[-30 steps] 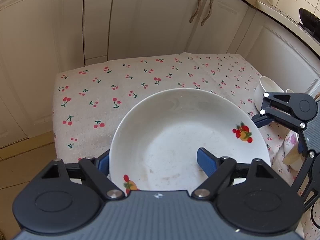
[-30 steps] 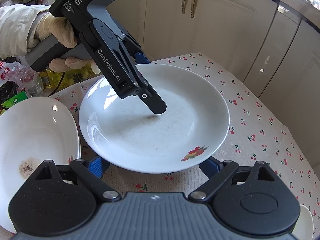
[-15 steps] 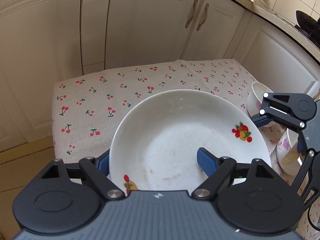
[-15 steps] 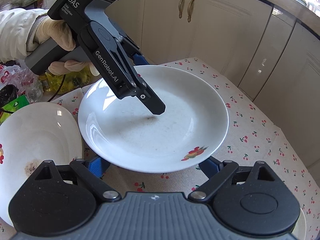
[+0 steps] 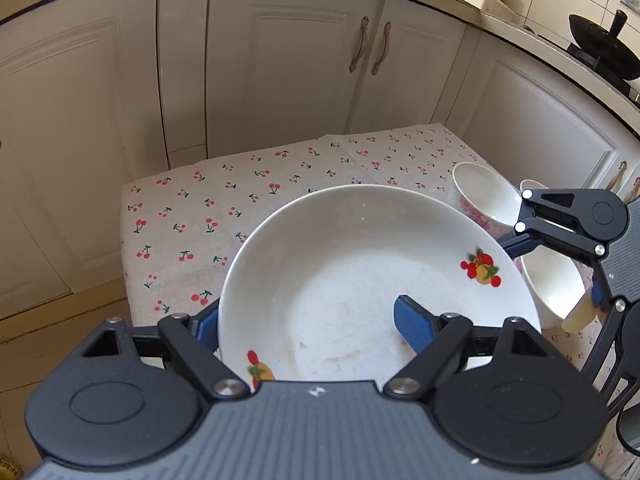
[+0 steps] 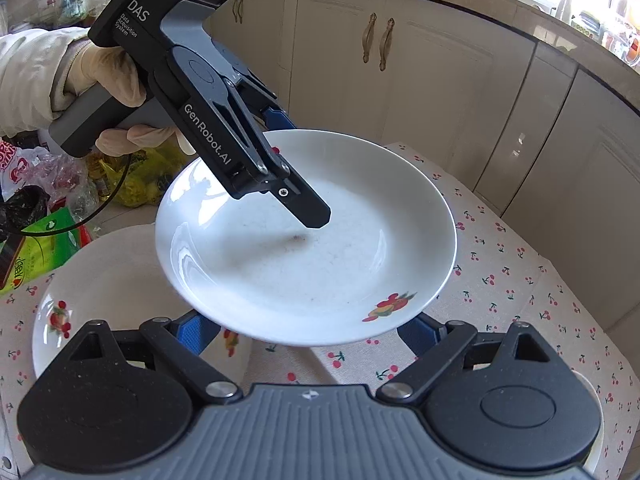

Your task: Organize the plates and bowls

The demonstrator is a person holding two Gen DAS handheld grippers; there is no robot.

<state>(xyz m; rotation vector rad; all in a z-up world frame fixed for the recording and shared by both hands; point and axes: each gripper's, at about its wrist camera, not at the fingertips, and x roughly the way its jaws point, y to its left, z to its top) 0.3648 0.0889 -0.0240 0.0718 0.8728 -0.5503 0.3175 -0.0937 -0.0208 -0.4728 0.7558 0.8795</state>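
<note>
A white plate with fruit prints (image 5: 360,264) (image 6: 312,264) hangs above the cherry-print tablecloth (image 5: 224,208). My left gripper (image 5: 308,316) (image 6: 298,168) is shut on its rim, one finger inside the dish and the other behind the outer wall. A gloved hand (image 6: 108,76) holds that gripper. My right gripper (image 6: 308,332) (image 5: 554,272) stands open and wide, with both fingers just under the plate's near rim; whether they touch it I cannot tell. A second fruit-print plate (image 6: 100,280) lies on the cloth below and to the left.
Two small white bowls (image 5: 480,192) (image 5: 552,284) stand on the table's right side beside the right gripper. White cabinets (image 5: 280,60) surround the table. Plastic bags and packets (image 6: 48,184) lie on the floor at the left in the right wrist view.
Both grippers and the held plate have risen away from the table. More of the second plate on the cloth shows underneath. Jaw widths look unchanged.
</note>
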